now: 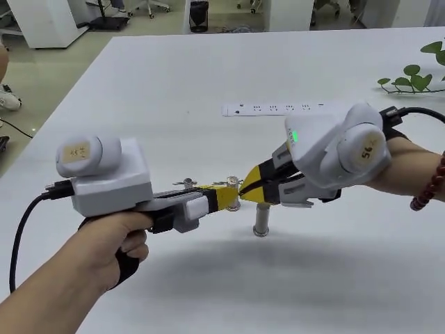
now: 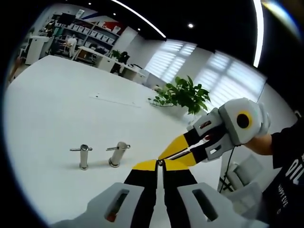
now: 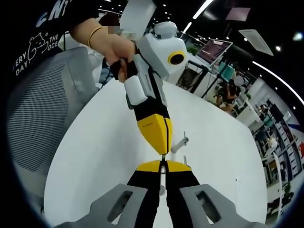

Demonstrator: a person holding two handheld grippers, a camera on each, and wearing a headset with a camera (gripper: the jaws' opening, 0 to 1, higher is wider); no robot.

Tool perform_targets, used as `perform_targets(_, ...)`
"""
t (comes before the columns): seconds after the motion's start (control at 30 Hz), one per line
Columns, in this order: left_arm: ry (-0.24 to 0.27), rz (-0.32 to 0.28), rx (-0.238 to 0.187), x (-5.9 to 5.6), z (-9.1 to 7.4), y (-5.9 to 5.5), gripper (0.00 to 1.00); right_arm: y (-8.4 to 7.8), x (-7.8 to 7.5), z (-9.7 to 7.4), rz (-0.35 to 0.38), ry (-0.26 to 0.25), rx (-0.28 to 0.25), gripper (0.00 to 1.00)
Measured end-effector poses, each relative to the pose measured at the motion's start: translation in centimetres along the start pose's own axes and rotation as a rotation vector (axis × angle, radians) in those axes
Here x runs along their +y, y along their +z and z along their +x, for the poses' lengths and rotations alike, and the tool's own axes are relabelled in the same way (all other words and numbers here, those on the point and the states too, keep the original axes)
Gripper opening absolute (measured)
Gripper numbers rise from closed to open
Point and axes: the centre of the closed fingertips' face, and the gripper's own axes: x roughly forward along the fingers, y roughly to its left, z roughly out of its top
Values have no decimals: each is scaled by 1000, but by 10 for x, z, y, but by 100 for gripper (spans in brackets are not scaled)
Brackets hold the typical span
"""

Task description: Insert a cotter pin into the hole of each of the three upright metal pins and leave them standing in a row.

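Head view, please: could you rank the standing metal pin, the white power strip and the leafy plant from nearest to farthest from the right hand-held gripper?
1. Metal pin: stands just below the tips of the right hand-held gripper.
2. Power strip: lies well behind it, toward the middle.
3. Plant: far back at the right edge.

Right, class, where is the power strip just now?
In the head view, the power strip lies flat on the white table, beyond the standing metal pin and left of the plant.
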Motion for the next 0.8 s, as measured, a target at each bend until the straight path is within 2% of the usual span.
perform_targets(0.17,-1,27,-7,0,-1,2,0,2,0,0,64,-1,-24,0)
perform_targets(0.37,-15,73,4,-3,-4,0,0,-5,0,0,212,5,-70,0)
perform_targets(0.43,-18,95,4,-4,-5,0,0,-9,-1,0,275,5,-89,0)
perform_targets(0.57,-28,141,11,-5,-7,-2,0,-9,5,-3,455,24,-137,3)
perform_targets(0.63,-37,169,19,-6,-8,-3,0,-10,5,-4,516,15,-157,5)
perform_targets(0.67,-39,178,21,-6,-8,-4,0,-9,6,-4,533,21,-171,6)
perform_targets(0.77,-47,216,31,-6,-10,-6,0,-8,11,-5,644,57,-212,7)
perform_targets(0.8,-50,232,33,-7,-11,-6,0,-7,12,-5,653,63,-217,7)
